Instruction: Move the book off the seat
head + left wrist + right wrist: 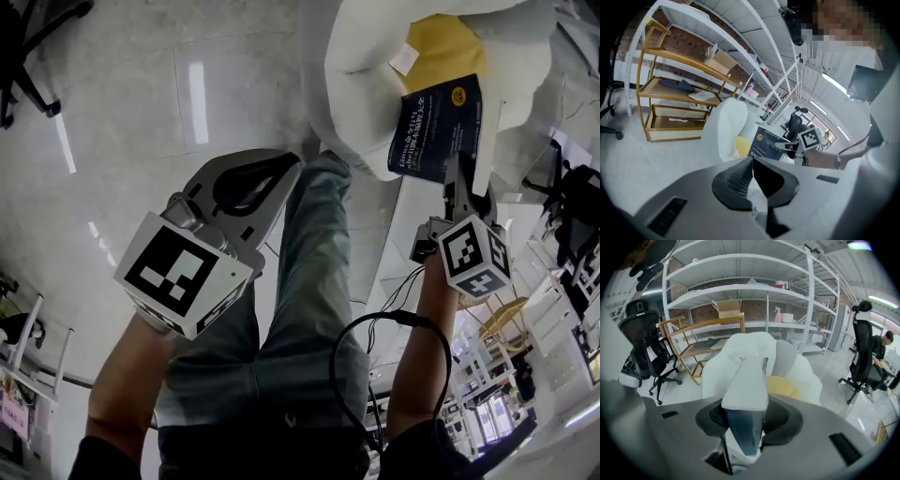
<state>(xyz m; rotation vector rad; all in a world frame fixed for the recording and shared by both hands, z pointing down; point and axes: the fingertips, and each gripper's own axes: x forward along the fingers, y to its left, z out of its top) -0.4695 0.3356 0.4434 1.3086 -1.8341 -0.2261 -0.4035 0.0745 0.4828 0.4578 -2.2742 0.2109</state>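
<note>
The right tongs [743, 425] are partly open and pinch the book [436, 127] by one edge. The book sits between the two jaws, and both pads press on it. Seen from the right gripper view, the book stands on its edge. Its long side runs straight out from the tongs toward the back of the chair [361, 84]. The white page edge faces up, and the dark blue cover is on the side.

Seen from the head view, the book is at the front of the big soft white chair, over the seat. Its blue cover with white writing faces toward the person. The yellow cushion [439, 42] is just behind the book. I cannot tell if the book touches the seat.

The left tongs [752, 164] are closed, with the jaw tips touching and nothing between them. They are well apart from the book, above the person's leg [300, 281] in blue jeans.

A wooden shelf [670, 93] stands on the pale floor [141, 112] beyond the chair.
</note>
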